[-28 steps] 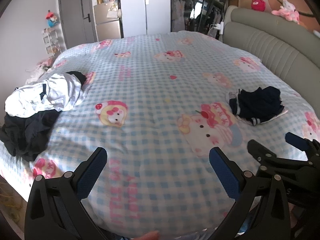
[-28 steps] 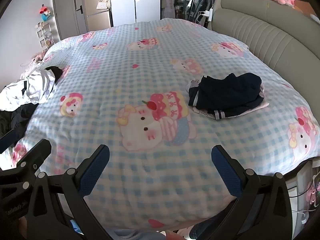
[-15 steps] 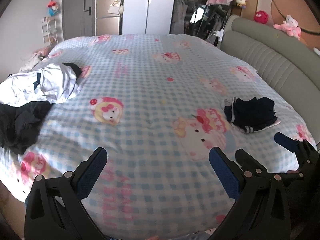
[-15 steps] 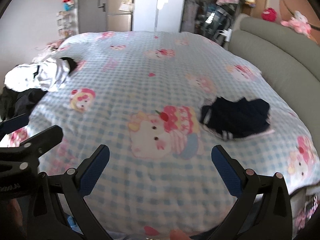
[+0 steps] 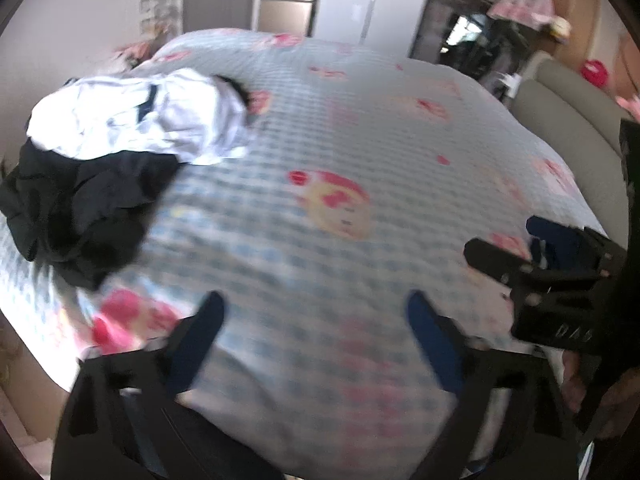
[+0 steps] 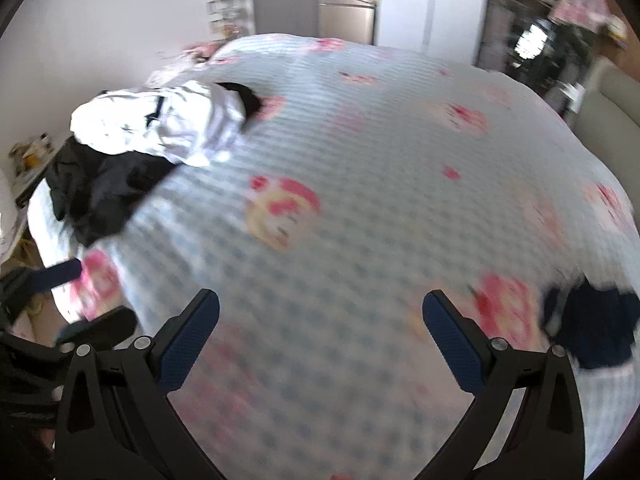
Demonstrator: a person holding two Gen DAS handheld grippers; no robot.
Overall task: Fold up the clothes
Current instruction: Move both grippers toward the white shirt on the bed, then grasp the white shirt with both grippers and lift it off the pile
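A crumpled white garment point(image 5: 136, 116) lies on a dark garment point(image 5: 76, 208) at the left side of the bed; the pile also shows in the right wrist view, white point(image 6: 160, 124) over dark point(image 6: 104, 188). A folded navy garment point(image 6: 592, 328) lies at the right. My left gripper point(image 5: 316, 332) is open and empty above the bed's near edge. My right gripper point(image 6: 320, 332) is open and empty, and also shows at the right of the left wrist view point(image 5: 536, 248). Both views are blurred.
The bed point(image 5: 360, 120) has a blue checked cover with pink cartoon prints. A grey padded headboard point(image 5: 568, 120) runs along the right. A door, fridge and wardrobe point(image 6: 348, 0) stand beyond the far end. Floor clutter point(image 6: 28, 156) lies at the left.
Both grippers have swung to the left, toward the white and dark pile. The navy folded garment has slid to the right edge of the right view and out of the left view.
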